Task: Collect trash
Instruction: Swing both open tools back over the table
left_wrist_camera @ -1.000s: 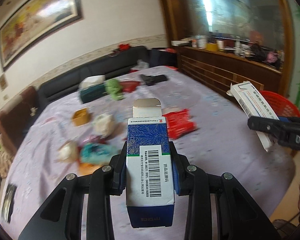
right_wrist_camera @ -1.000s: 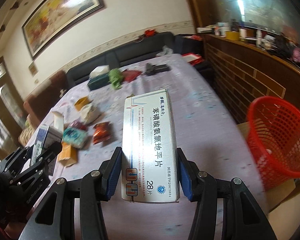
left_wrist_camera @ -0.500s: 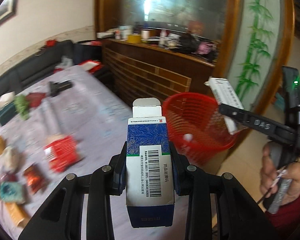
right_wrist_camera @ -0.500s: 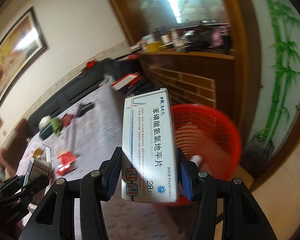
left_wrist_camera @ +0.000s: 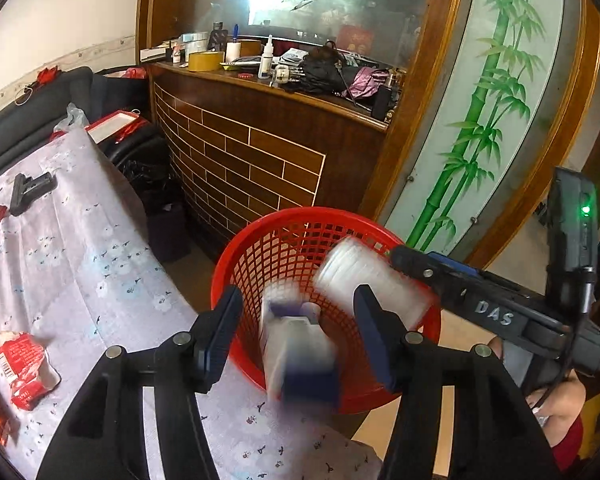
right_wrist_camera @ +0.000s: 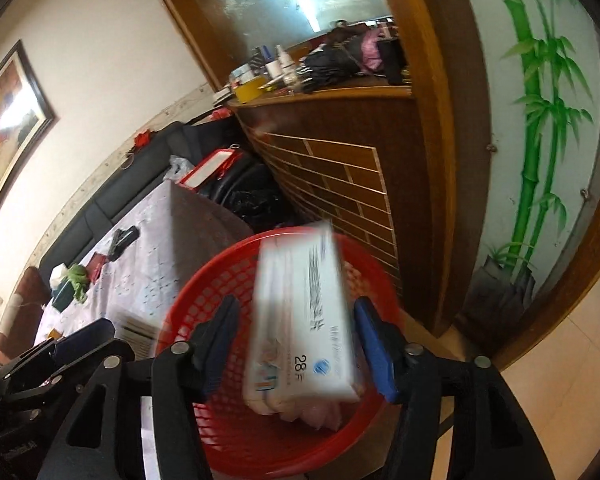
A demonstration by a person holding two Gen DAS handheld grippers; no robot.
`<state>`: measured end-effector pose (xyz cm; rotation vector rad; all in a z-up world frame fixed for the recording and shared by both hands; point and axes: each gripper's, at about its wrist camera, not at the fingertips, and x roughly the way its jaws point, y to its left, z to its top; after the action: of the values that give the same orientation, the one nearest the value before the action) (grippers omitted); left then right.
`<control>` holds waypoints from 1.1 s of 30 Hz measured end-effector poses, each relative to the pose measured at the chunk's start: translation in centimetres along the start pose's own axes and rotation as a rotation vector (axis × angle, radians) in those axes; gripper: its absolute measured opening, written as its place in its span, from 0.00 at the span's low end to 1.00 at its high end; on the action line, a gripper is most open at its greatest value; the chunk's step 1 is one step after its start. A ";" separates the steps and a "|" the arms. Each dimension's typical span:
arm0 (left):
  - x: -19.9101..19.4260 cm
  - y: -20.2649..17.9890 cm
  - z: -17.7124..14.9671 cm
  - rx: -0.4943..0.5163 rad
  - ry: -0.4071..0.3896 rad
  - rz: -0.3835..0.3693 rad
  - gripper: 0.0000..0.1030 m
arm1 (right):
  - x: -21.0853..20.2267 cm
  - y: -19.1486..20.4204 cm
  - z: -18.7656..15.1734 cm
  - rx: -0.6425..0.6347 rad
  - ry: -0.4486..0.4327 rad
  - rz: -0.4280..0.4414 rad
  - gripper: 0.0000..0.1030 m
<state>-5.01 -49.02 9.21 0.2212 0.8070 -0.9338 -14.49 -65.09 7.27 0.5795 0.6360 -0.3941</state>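
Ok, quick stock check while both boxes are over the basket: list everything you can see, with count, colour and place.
basket: one, red mesh, on the floor off the table's end.
blue-and-white box: one, blurred, loose between the left jaws over the basket.
white box: one, blurred, loose between the right jaws over the basket.
table: one, lilac flowered cloth.
red wrappers: at least three, on the table's left side.
black object: one, at the table's far end.
left gripper: black with blue pads, jaws have just been opening.
right gripper: black with blue pads, jaws have just been opening.
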 end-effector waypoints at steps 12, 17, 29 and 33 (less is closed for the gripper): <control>-6.2 4.9 -5.2 -0.057 -0.026 0.124 0.60 | -2.5 1.8 -2.2 -0.019 -0.010 0.093 0.62; -9.9 8.8 -7.8 -0.125 -0.042 0.180 0.60 | -2.4 6.6 -3.8 -0.105 0.025 0.162 0.62; -21.2 21.8 -15.0 -0.384 -0.120 0.415 0.60 | -0.6 17.2 -8.7 -0.289 0.134 0.257 0.62; -25.4 28.6 -17.7 -0.577 -0.156 0.512 0.62 | -0.1 19.7 -9.9 -0.327 0.157 0.270 0.62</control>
<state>-0.25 -7.14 10.10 -0.1464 0.7910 -0.2121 -8.90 -43.80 8.36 0.3777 0.7437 0.0117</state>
